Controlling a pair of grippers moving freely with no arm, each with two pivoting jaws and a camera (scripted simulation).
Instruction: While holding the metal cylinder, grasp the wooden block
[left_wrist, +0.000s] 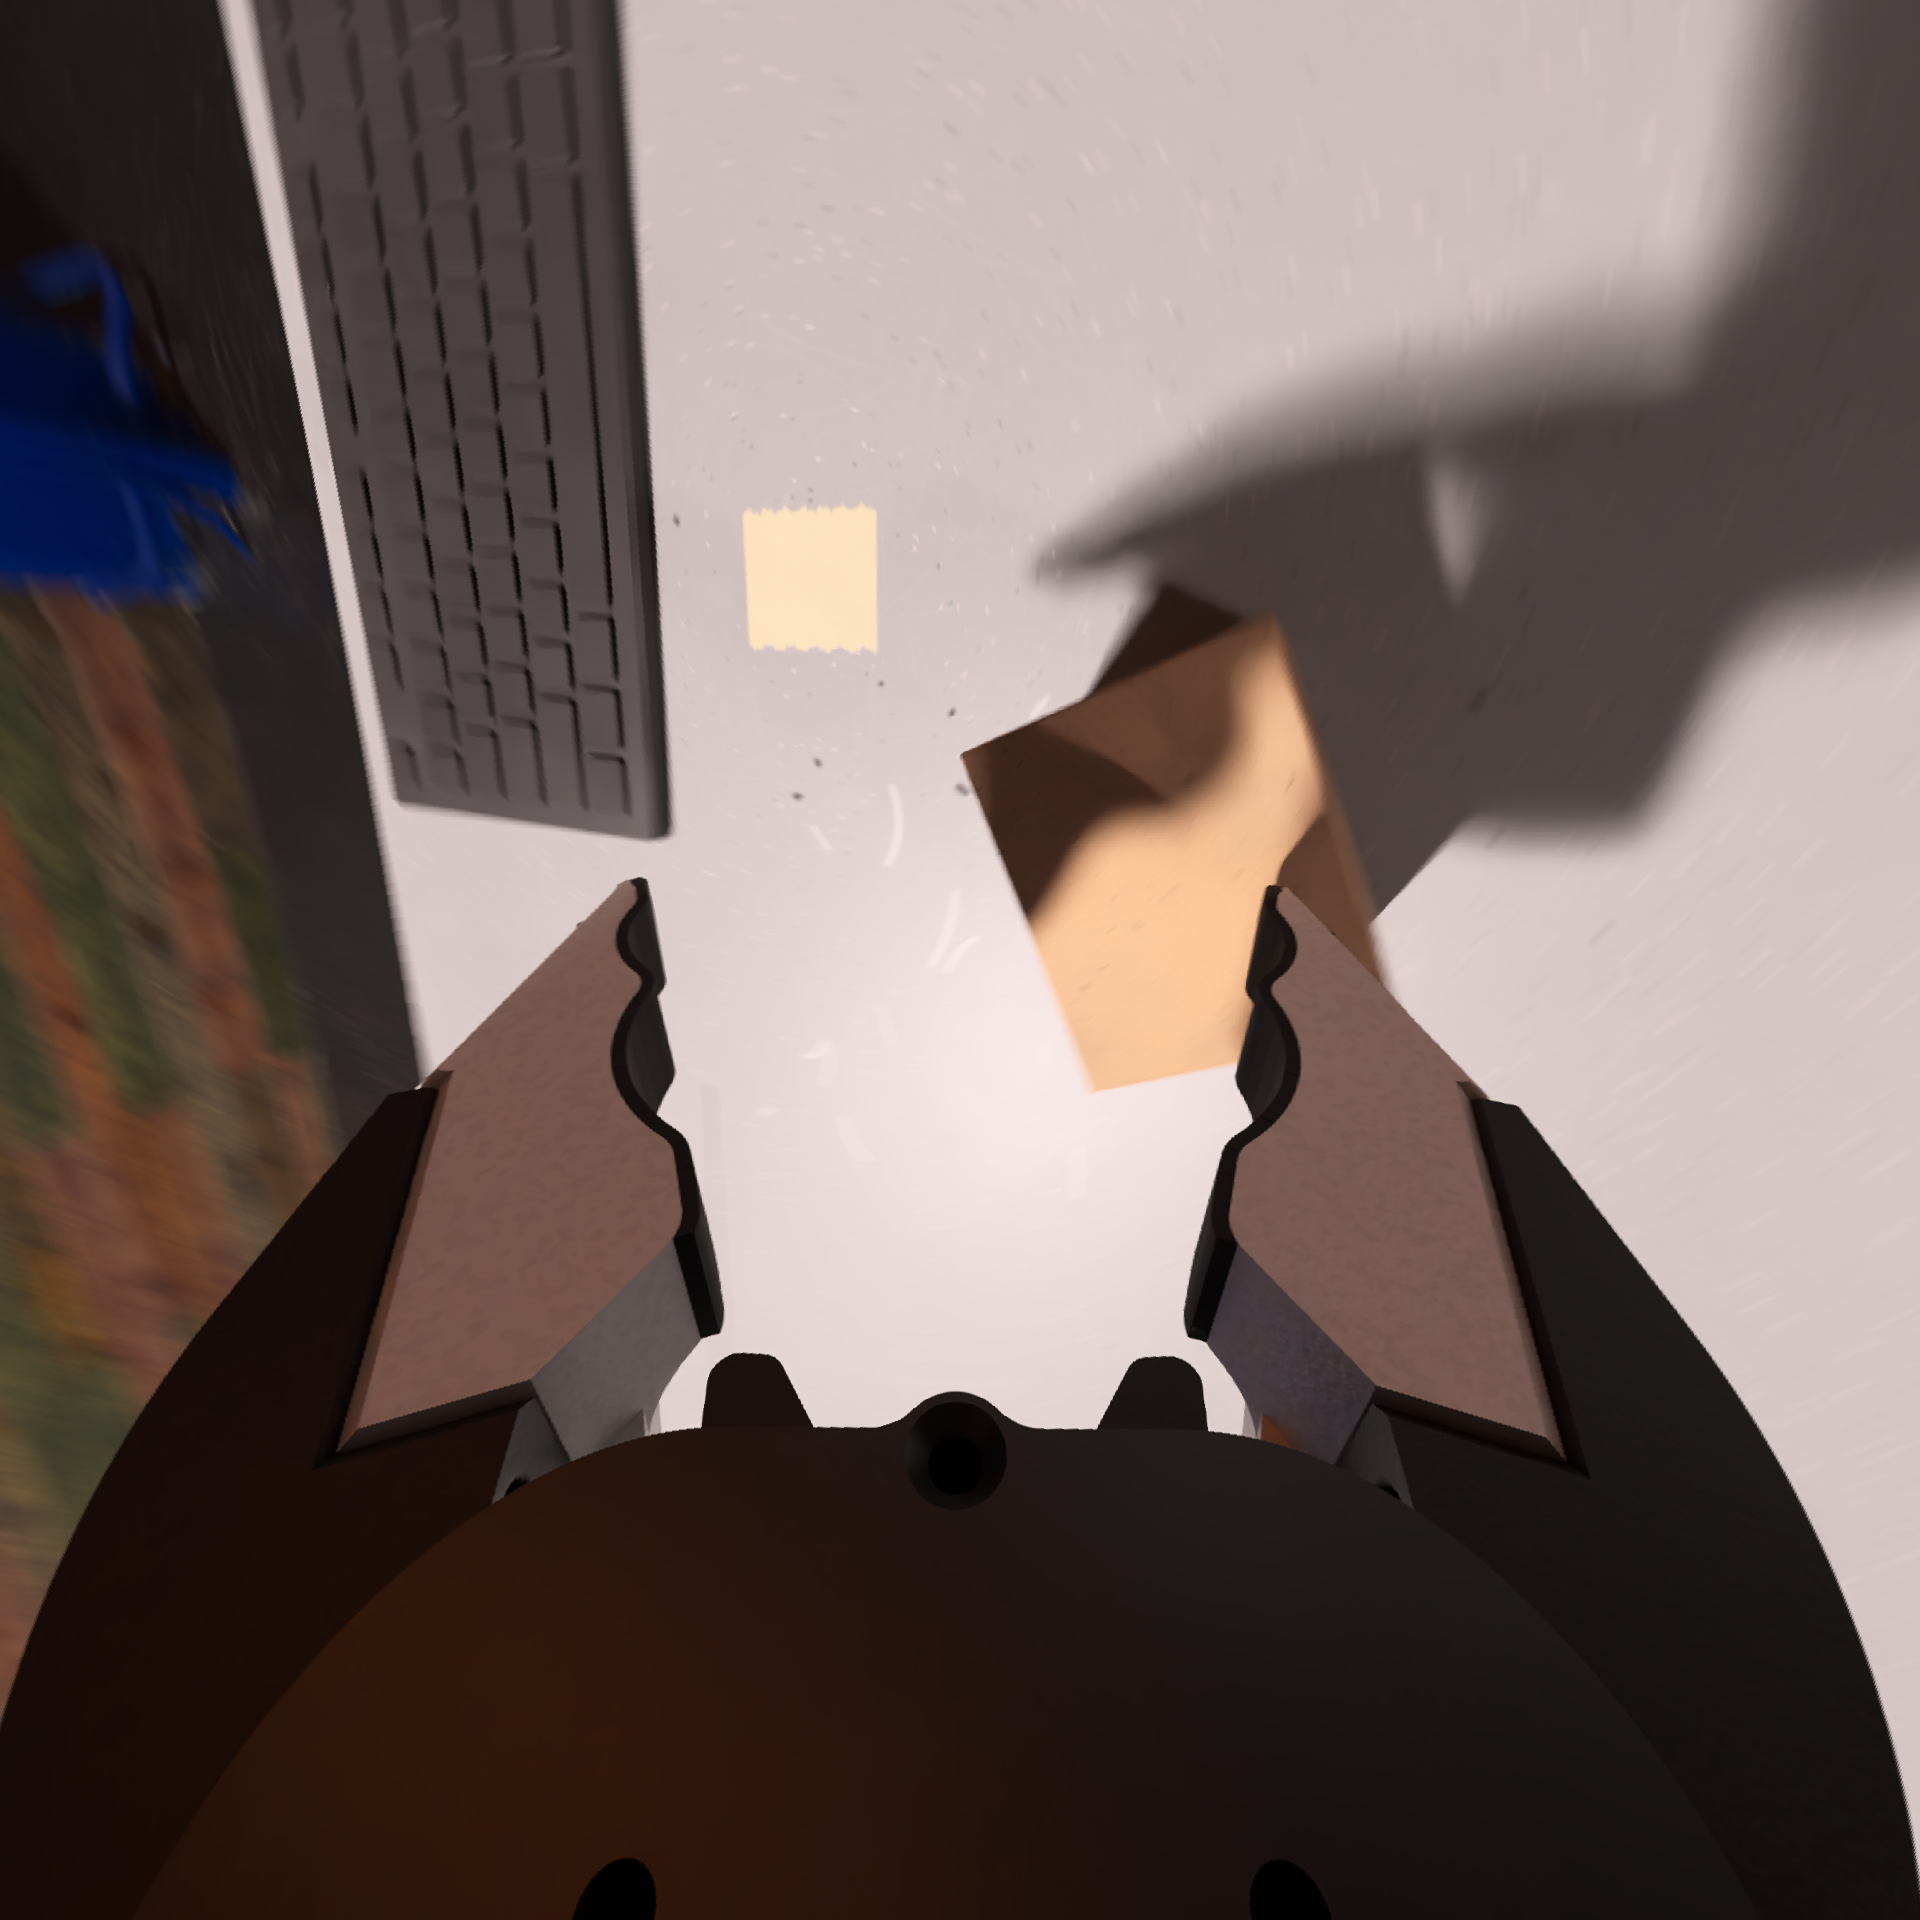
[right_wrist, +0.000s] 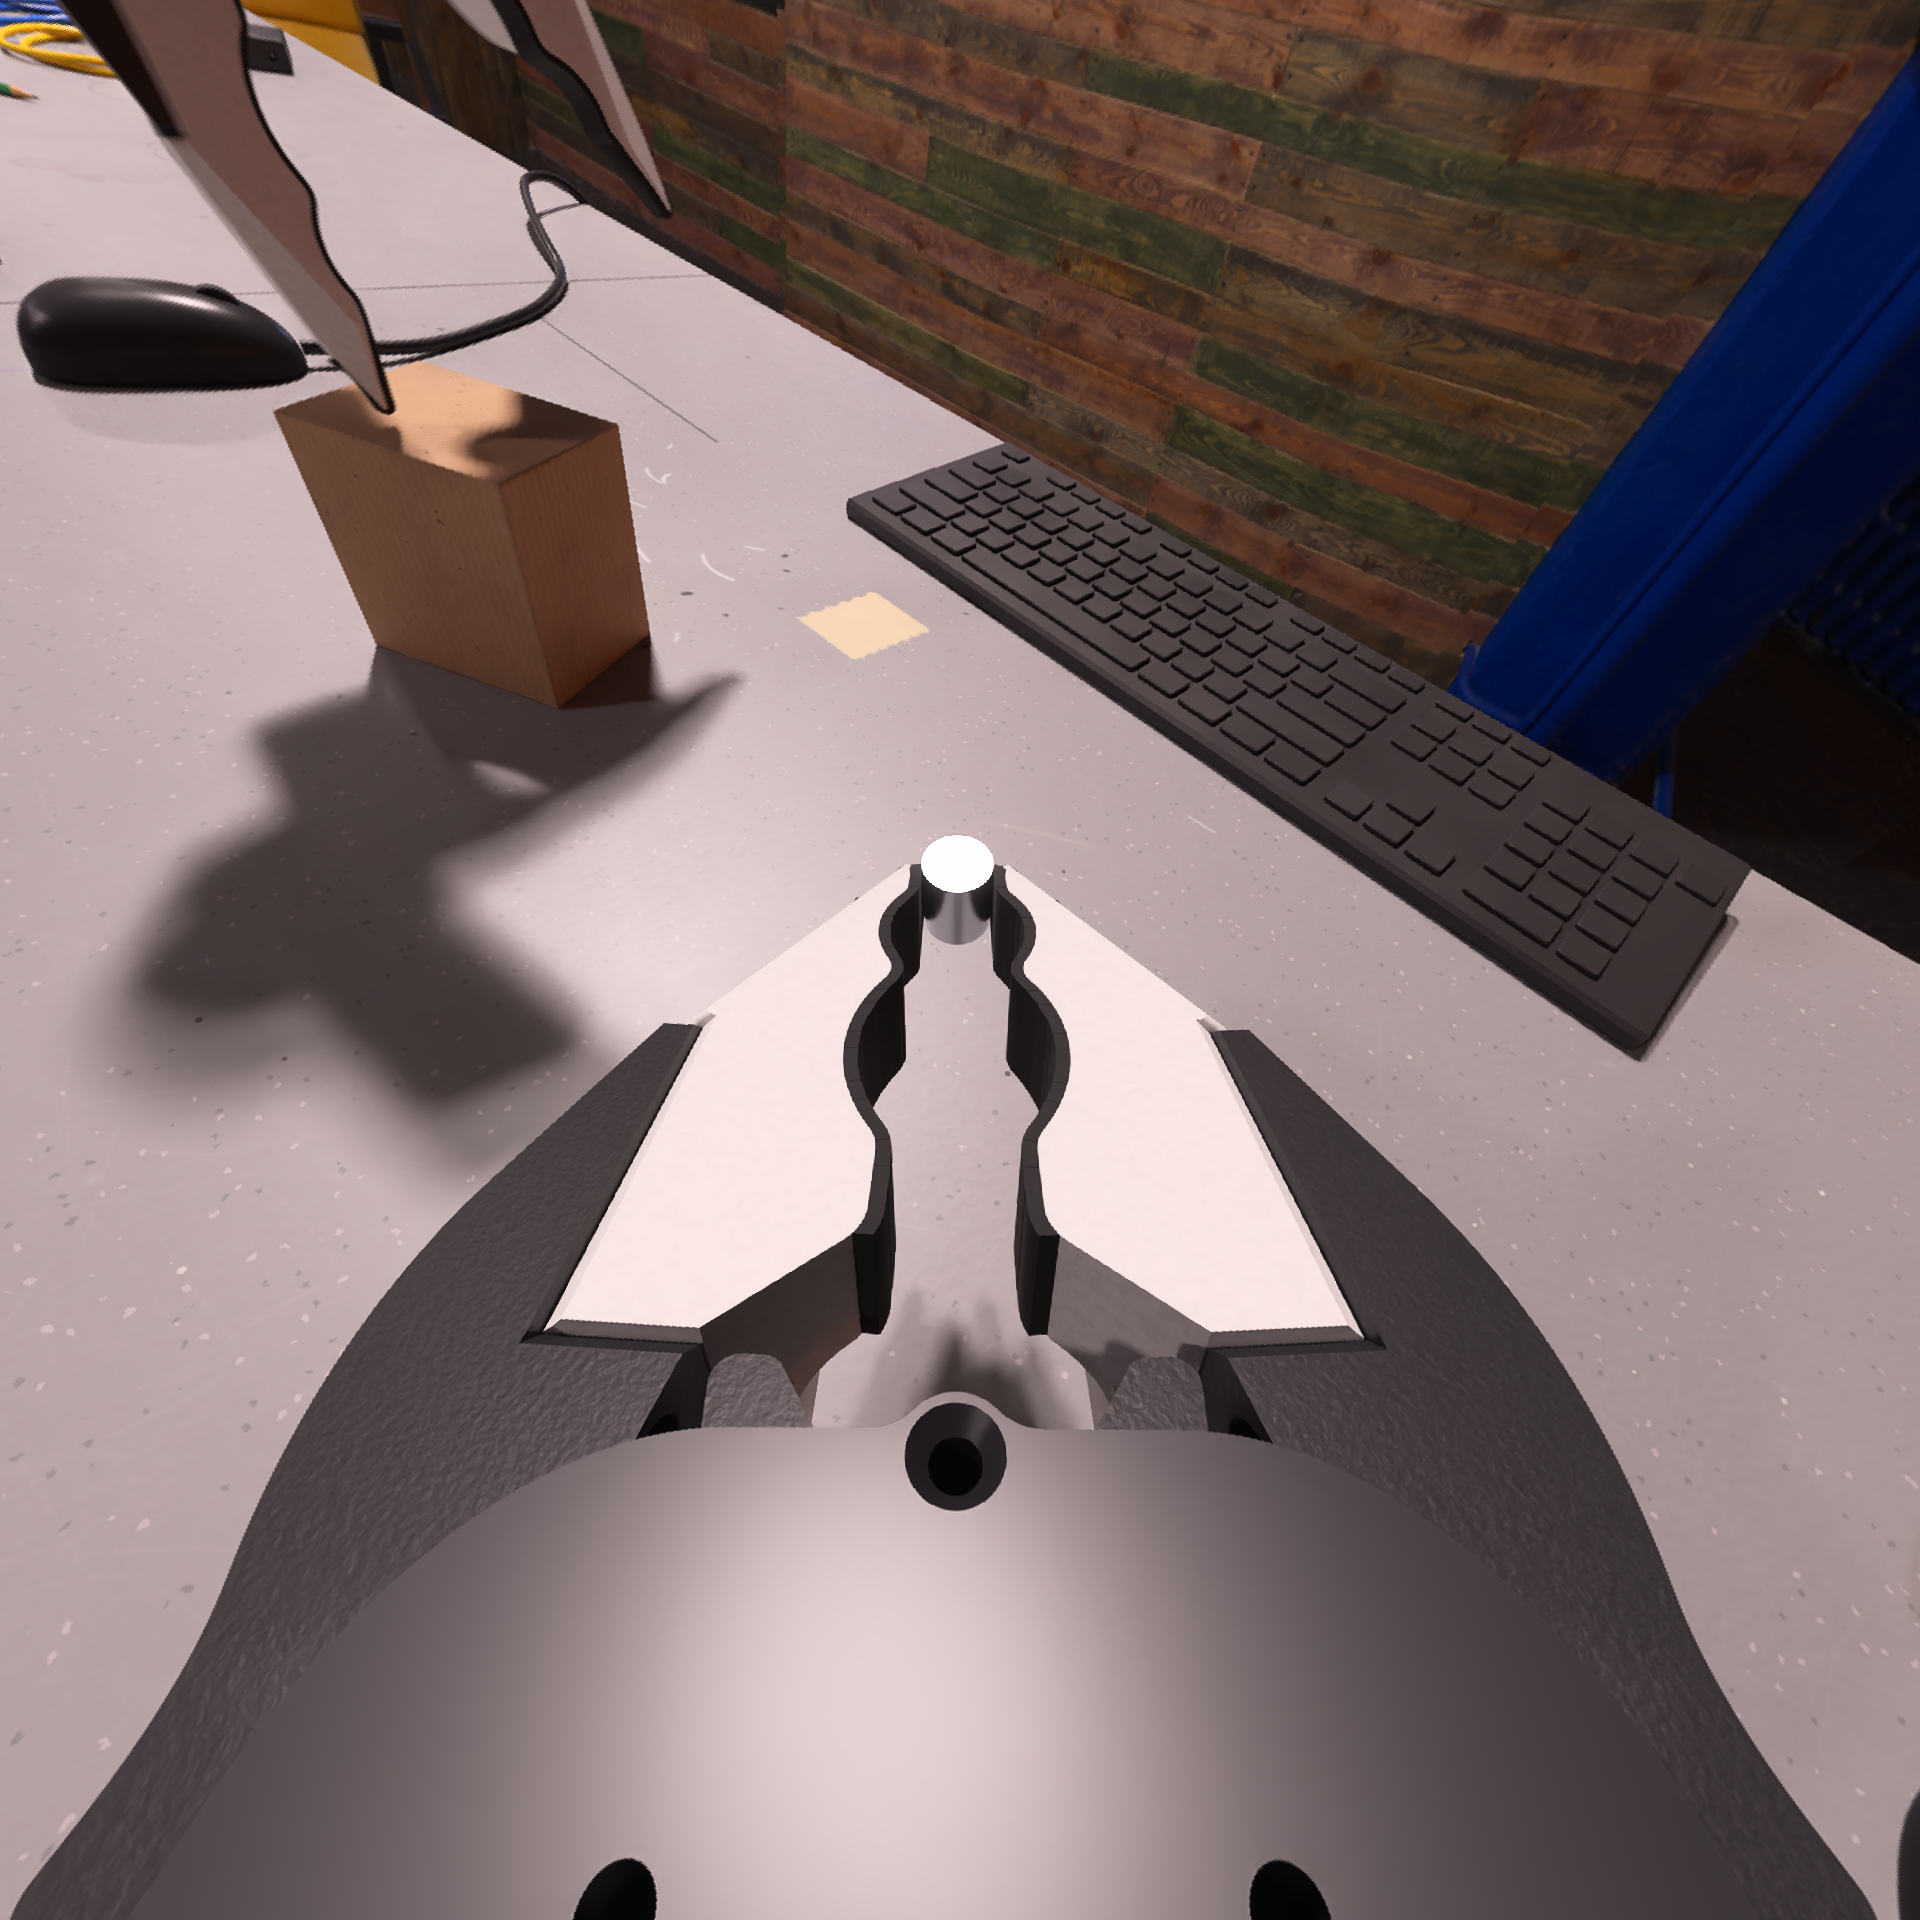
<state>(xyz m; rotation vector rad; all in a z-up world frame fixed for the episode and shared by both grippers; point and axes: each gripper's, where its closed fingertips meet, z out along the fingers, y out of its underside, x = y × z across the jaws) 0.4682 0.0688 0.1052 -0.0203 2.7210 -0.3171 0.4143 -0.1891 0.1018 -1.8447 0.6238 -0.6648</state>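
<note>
Wooden block stands upright on the grey table, not yet grasped. Metal cylinder is already pinched upright between the tips of the right gripper, jaws drawn in tight on it, so the holding half looks done; the block grab is what's left. Left gripper hovers over the block with jaws spread wide and nothing between them. From its own camera the block sits off to the right of the gap, partly behind the right-hand finger; from the right wrist view one fingertip is at or just over the block's top near an edge, contact unclear. It likely needs to shift sideways to straddle the block before closing. Dark keyboard lies well apart along the table edge, a pale tape patch between it and the block, a black mouse behind the block.
</note>
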